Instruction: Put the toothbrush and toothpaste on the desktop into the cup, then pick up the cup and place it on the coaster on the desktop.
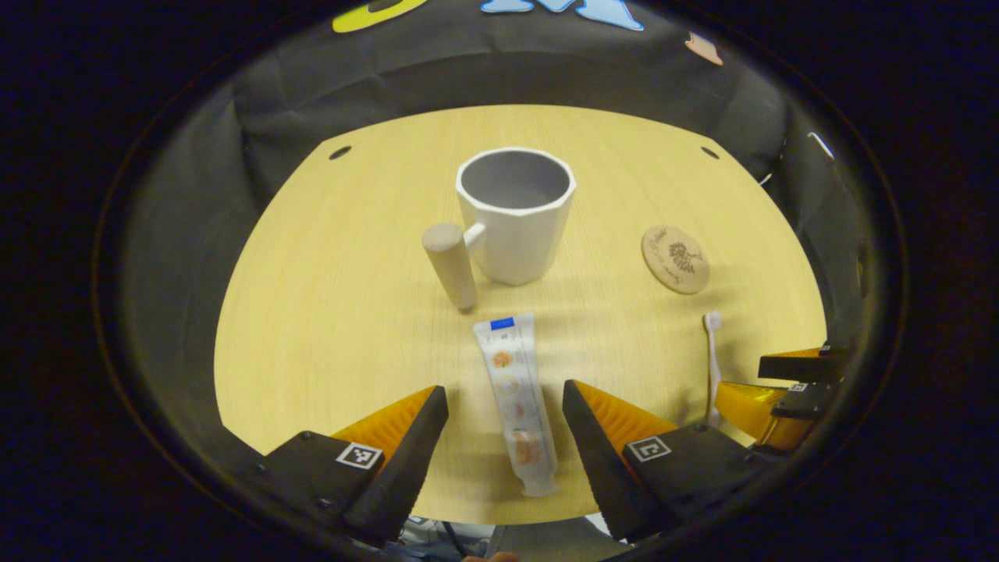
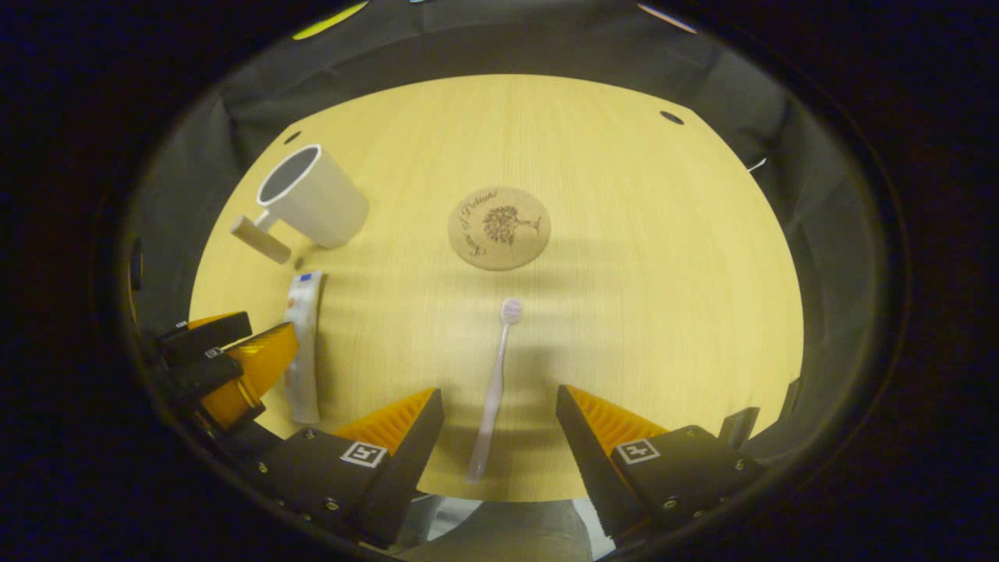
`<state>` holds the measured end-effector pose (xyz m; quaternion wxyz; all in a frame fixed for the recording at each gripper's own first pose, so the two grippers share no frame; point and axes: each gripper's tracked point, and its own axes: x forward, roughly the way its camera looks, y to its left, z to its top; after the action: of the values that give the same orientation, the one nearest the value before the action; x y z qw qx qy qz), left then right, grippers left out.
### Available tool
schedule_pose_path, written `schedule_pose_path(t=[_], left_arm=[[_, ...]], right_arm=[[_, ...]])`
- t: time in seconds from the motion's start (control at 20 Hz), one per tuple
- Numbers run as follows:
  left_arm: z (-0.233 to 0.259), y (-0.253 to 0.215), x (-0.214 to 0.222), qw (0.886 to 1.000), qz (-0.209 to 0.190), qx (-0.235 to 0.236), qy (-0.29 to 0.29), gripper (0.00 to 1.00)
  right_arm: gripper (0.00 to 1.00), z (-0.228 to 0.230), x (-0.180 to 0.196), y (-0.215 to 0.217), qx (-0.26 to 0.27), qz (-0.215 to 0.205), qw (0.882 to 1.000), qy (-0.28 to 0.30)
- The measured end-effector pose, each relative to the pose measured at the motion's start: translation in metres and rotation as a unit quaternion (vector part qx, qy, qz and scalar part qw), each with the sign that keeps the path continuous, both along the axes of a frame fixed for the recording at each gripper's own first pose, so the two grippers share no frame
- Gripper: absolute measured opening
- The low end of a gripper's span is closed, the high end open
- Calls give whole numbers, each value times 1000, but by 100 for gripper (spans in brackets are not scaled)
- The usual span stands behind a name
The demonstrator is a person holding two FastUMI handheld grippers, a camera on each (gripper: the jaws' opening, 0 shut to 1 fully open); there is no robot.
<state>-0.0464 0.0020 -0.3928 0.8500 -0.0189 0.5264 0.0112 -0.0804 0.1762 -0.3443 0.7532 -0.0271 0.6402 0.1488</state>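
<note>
A white faceted cup [image 1: 516, 212] with a wooden peg handle stands upright mid-table, empty inside; it is also at the far left in the right gripper view [image 2: 314, 197]. The toothpaste tube [image 1: 517, 402] lies flat between the fingers of my left gripper [image 1: 506, 410], which is open above it. The pale toothbrush [image 2: 493, 388] lies flat with its head pointing away, between the fingers of my open right gripper [image 2: 499, 414]. The round wooden coaster [image 2: 499, 228] sits beyond the brush head, also seen as coaster [image 1: 675, 259]. The toothbrush [image 1: 712, 353] and the right gripper [image 1: 780, 390] show at the right edge.
The light wooden tabletop [image 2: 663, 273] has small dark holes near its far corners and ends at the black cloth wall. The left gripper [image 2: 226, 363] shows beside the toothpaste tube [image 2: 303, 343]. The near table edge runs just under both grippers.
</note>
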Motion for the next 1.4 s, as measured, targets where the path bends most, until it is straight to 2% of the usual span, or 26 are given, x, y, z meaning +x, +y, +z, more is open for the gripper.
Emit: schedule_pose_path(t=[0.15, 0.2, 0.25, 0.45, 0.6, 0.65, 0.7, 0.75, 0.8, 0.85, 0.95, 1.0, 1.05, 1.1, 1.15, 1.2, 1.4], left_arm=[[-21, 3, -4, 1000, 9, 5, 26, 98], [-25, 4, -5, 999, 9, 9, 33, 98], [-30, 5, -6, 999, 9, 10, 40, 100], [-36, -1, -8, 998, 14, -3, 55, 100], [-37, -10, -7, 998, 26, -19, 58, 90], [-38, -13, -7, 998, 22, -19, 60, 76], [-36, -14, -7, 998, 14, -17, 61, 72], [-35, -18, -5, 998, 6, -18, 54, 67], [-34, -21, -7, 998, 3, -15, 60, 59], [-35, -22, -4, 998, -1, -13, 54, 51], [-34, -25, -3, 998, -4, -10, 60, 41], [-32, -25, -6, 998, -5, -8, 67, 34], [-29, -26, -2, 998, -9, -4, 55, 34], [-29, -26, -6, 998, -12, 0, 64, 24], [-26, -26, 1, 999, -13, -6, 43, 20], [-26, -29, -4, 998, -8, -15, 55, 16], [-20, -35, -5, 997, -12, -46, 61, 14]], right_arm=[[88, -3, -3, -2, -9, 4, 1000, 28], [80, 1, 3, -4, -10, 4, 999, 32], [76, 4, 9, -6, -13, 6, 999, 35], [76, 1, 4, 1, -21, 12, 999, 38], [74, -1, 8, 6, -24, 13, 999, 45], [74, -1, 9, 7, -27, 15, 998, 47], [74, 0, 9, 6, -28, 14, 998, 48], [62, -2, 9, 7, -30, 18, 998, 53], [61, -2, 9, 8, -30, 23, 998, 56], [61, 4, 17, 9, -31, 10, 998, 50], [13, -3, 9, 5, -38, 7, 997, 67], [13, -4, 14, 8, -32, 7, 998, 56], [4, -12, 16, 4, -32, 8, 997, 63], [3, -1, 15, 4, -28, 8, 998, 59], [2, 0, 16, 2, -26, 6, 998, 61], [2, -3, 15, 1, -22, 3, 998, 62], [2, 1, 17, 1, -8, -10, 998, 66]])
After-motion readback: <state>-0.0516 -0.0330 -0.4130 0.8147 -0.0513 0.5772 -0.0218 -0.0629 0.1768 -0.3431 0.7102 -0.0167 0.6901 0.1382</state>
